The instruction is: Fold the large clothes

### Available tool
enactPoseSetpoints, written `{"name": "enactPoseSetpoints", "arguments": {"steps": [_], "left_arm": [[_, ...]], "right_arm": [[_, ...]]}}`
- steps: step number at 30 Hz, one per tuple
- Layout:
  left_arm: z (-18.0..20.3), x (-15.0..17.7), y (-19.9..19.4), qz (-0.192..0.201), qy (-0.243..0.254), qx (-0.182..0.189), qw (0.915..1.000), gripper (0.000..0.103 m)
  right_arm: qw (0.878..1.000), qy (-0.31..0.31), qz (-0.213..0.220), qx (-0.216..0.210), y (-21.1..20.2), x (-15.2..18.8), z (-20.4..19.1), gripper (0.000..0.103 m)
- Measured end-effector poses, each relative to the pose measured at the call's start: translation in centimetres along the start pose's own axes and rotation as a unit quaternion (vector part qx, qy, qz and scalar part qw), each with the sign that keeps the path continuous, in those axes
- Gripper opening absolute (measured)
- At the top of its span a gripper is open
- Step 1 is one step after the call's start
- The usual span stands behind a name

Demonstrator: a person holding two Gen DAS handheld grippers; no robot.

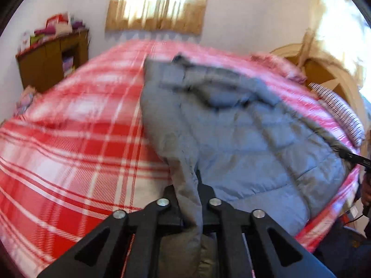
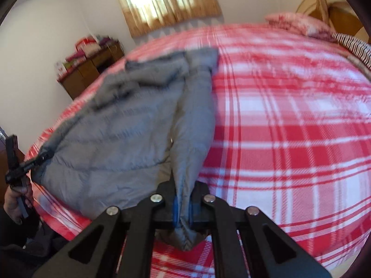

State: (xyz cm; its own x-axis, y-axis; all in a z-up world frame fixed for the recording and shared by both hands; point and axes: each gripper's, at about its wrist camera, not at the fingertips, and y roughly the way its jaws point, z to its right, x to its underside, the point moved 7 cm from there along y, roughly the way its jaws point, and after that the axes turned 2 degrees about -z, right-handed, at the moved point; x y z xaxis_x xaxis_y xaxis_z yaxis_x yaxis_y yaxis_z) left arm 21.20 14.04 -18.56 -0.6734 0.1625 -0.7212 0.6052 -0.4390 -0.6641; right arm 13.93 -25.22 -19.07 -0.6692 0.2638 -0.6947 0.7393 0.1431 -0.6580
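Left wrist view: the left gripper point(image 1: 188, 199) at bottom centre is clamped tight on a fold of a grey quilted jacket point(image 1: 231, 143), which spreads up the middle and right over a red plaid bedspread point(image 1: 69, 139).

Right wrist view: the right gripper point(image 2: 183, 205), bottom centre, pinches the jacket's edge; the jacket point(image 2: 111, 134) lies left of centre, with the left gripper point(image 2: 45, 155) gripping its far-left hem.

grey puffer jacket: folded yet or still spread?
Mostly spread. The grey puffer jacket lies nearly full length on the plaid bedspread, near corners pinched by the left tool and right tool.
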Motion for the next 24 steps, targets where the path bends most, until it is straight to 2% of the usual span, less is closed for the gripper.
{"name": "enactPoseSetpoints", "arguments": {"steps": [2,6,8,10,12,13,18,20,24], "left_arm": [[0.9,-1.4,-4.2,0.034,-0.008,0.036,0.9987,0.004],[1.9,-3.4,-11.1,0.084,-0.002,0.059,0.9947,0.004],[2.2,-4.5,-13.9,0.106,0.011,0.056,0.9927,0.004],[1.6,-5.8,-14.1,0.11,0.013,0.051,0.9926,0.004],[0.2,-7.7,-12.0,0.111,0.026,0.028,0.9931,0.004],[-0.7,-8.5,-10.5,0.108,0.027,0.018,0.9936,0.004],[-6.2,-12.2,-0.5,0.088,0.02,-0.042,0.995,0.007],[-7.6,-13.2,2.5,0.082,0.011,-0.05,0.9954,0.008],[-10.4,-14.5,5.2,0.078,-0.022,-0.056,0.9952,0.017]], "right_arm": [[0.999,0.005,0.031,-0.011,-2.9,-1.3,-0.4,0.007],[0.994,0.004,0.101,-0.029,-9.8,-4.1,-1.6,0.007],[0.991,-0.002,0.132,-0.033,-11.7,-6.0,-2.2,0.007],[0.988,-0.006,0.15,-0.04,-11.9,-8.1,-2.3,0.007],[0.987,-0.011,0.155,-0.039,-10.3,-10.1,-2.2,0.007],[0.988,-0.009,0.151,-0.038,-8.1,-11.7,-2.1,0.007],[0.992,0.022,0.122,-0.015,1.0,-15.8,-0.5,0.007],[0.993,0.039,0.109,-0.007,4.8,-17.2,0.5,0.007],[0.995,0.05,0.087,0.009,9.2,-18.6,2.3,0.007]]}}
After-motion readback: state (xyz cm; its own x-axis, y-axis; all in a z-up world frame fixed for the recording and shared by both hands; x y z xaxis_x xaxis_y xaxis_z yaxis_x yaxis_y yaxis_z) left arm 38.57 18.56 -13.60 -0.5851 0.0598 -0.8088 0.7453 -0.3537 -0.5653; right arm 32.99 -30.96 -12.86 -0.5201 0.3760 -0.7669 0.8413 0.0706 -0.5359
